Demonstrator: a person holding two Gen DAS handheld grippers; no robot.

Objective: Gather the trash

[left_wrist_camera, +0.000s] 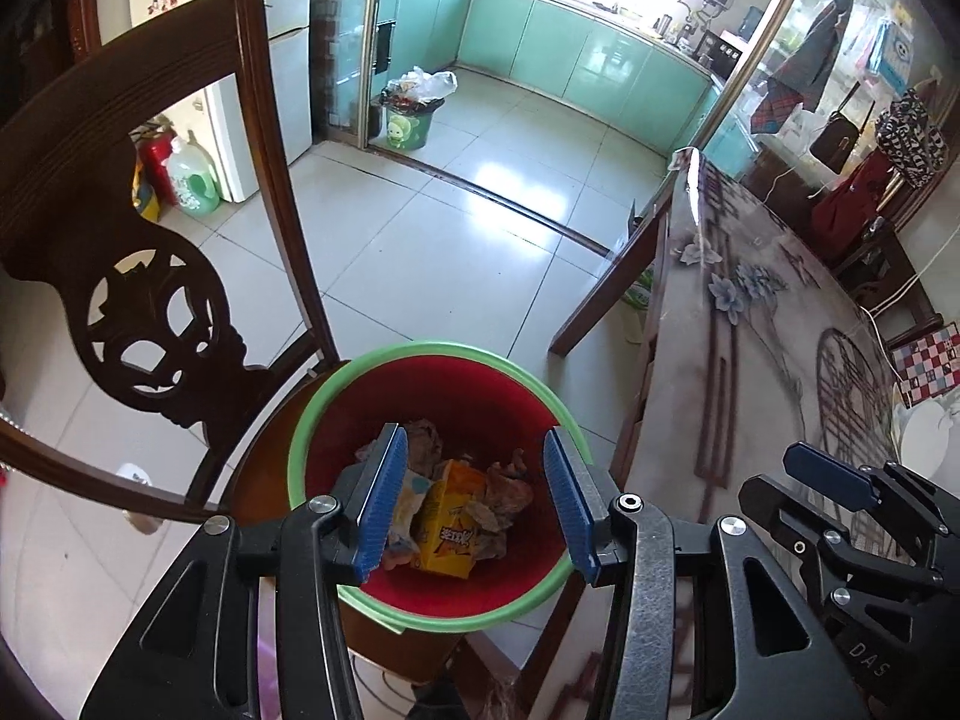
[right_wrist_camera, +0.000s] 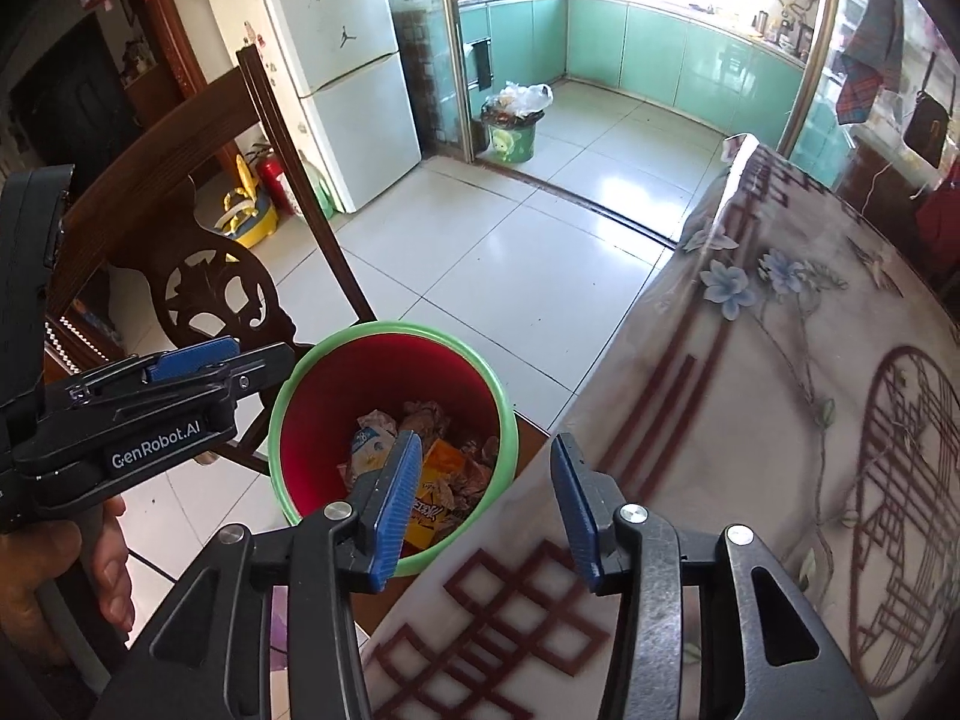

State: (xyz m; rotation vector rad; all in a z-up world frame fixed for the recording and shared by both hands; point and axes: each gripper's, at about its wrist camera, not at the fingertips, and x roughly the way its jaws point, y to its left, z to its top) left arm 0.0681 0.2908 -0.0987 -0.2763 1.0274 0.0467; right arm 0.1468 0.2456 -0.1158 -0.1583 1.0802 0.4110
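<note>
— What are your grippers doing?

— My left gripper (left_wrist_camera: 474, 504) hangs over the red bin (left_wrist_camera: 432, 384), blue fingers spread wide, nothing between them. My right gripper (right_wrist_camera: 486, 510) is spread apart too and empty; it sits over the edge of the table (right_wrist_camera: 780, 420), its left finger overlapping the bin's green rim in my view.

— Where's the trash?

— In the bottom of the bin: an orange snack packet (left_wrist_camera: 450, 516), a pale wrapper (left_wrist_camera: 408, 495) beside it, and crumpled brownish paper (left_wrist_camera: 510, 486) around them. From the right wrist I see the same heap, packet (right_wrist_camera: 441, 462) in the middle.

— And the bin itself?

— It stands on the seat of a dark carved wooden chair (left_wrist_camera: 150, 312), just beside the table with its flower-printed cloth. Farther off, across the pale tiled floor (left_wrist_camera: 420, 228), a green bin (left_wrist_camera: 411, 120) with a plastic bag sits at the kitchen doorway.
</note>
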